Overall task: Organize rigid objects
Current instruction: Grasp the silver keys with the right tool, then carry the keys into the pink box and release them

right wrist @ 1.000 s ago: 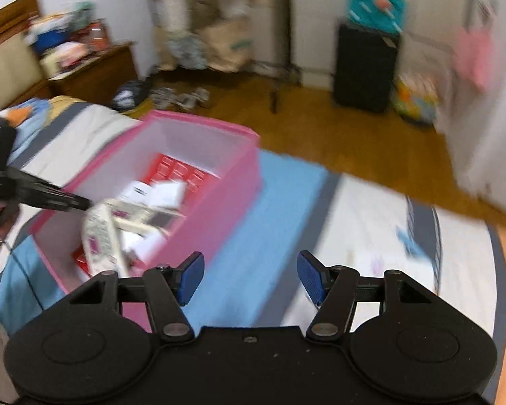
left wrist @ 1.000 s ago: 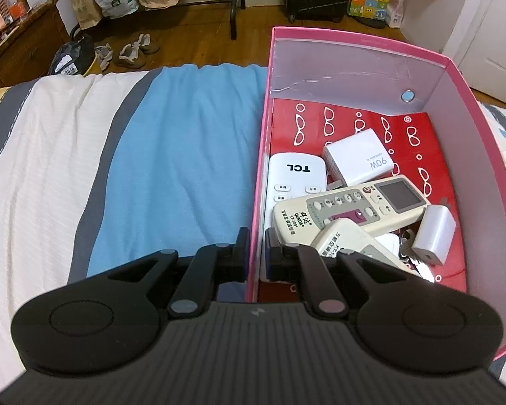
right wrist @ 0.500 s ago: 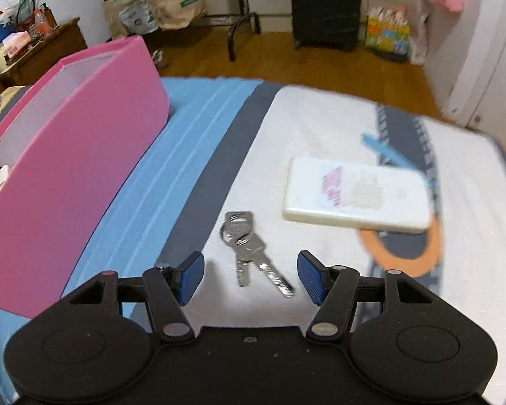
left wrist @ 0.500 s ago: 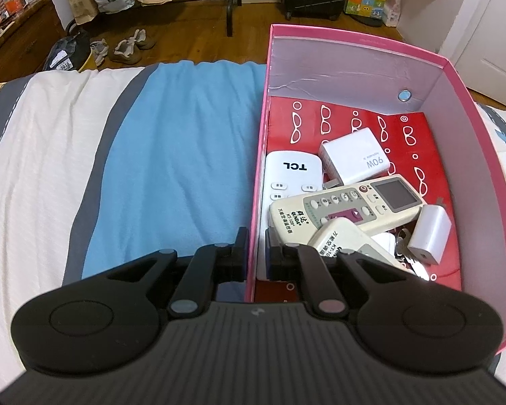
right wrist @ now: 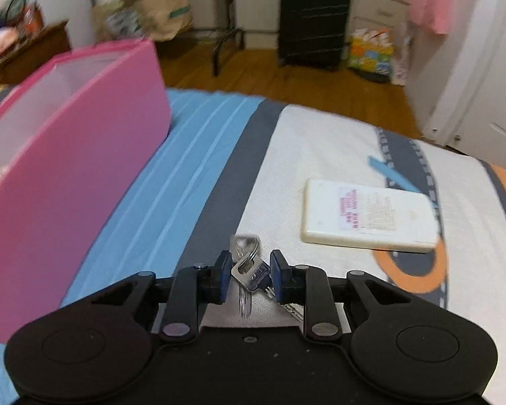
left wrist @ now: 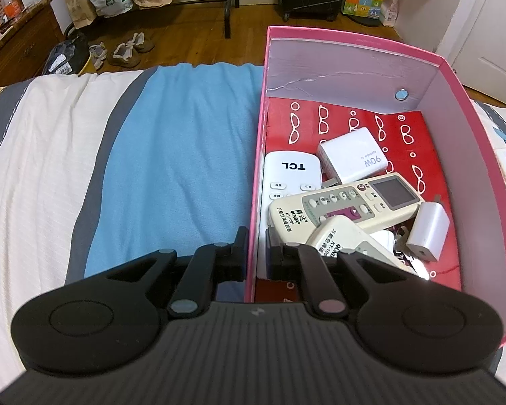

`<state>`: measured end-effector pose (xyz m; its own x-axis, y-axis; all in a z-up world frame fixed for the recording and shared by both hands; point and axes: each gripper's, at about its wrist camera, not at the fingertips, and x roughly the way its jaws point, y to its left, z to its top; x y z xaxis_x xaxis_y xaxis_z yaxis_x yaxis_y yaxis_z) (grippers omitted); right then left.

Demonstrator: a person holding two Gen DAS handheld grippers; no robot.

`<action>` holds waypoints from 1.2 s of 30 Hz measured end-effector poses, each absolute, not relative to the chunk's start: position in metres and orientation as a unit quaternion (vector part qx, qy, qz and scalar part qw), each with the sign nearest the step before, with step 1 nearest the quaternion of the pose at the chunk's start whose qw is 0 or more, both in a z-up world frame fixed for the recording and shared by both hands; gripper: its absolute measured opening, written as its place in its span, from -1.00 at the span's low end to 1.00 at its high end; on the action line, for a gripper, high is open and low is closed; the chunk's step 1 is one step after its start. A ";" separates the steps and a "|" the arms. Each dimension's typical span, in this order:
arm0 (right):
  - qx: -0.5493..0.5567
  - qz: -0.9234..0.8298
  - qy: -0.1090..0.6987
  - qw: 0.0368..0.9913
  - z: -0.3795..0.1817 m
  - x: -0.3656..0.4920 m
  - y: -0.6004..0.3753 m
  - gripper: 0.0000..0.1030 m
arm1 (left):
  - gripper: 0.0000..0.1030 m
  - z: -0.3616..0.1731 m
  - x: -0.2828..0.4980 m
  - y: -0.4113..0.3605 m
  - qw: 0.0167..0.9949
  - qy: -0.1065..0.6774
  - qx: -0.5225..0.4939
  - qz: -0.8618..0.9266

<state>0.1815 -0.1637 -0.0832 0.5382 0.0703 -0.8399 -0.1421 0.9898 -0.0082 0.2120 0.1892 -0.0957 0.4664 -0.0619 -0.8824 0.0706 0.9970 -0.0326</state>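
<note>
Right gripper straddles keys, blades pointing toward the camera

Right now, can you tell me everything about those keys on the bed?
The keys are a small bunch of shiny silver metal ones, joined by a thin ring. They lie on the striped bedspread, partly on its grey stripe. The right claw has its blue pads close on either side of them; whether the pads touch yet is unclear. The blades run back beneath the claw.

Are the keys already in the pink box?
No, the keys lie on the bed between the right hand-held gripper's fingers.
</note>
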 end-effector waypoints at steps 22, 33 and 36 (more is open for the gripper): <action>-0.037 0.101 0.402 0.909 0.039 0.150 -0.091 -0.45 | -0.87 -0.094 0.210 0.195 0.858 0.511 0.001 -0.054; -0.089 0.203 0.354 0.909 0.060 0.165 -0.035 -0.45 | -0.93 -0.090 0.207 0.201 0.864 0.501 -0.021 -0.051; -0.132 0.200 0.343 0.908 0.051 0.172 -0.019 -0.45 | -0.95 -0.090 0.206 0.200 0.866 0.497 -0.014 -0.050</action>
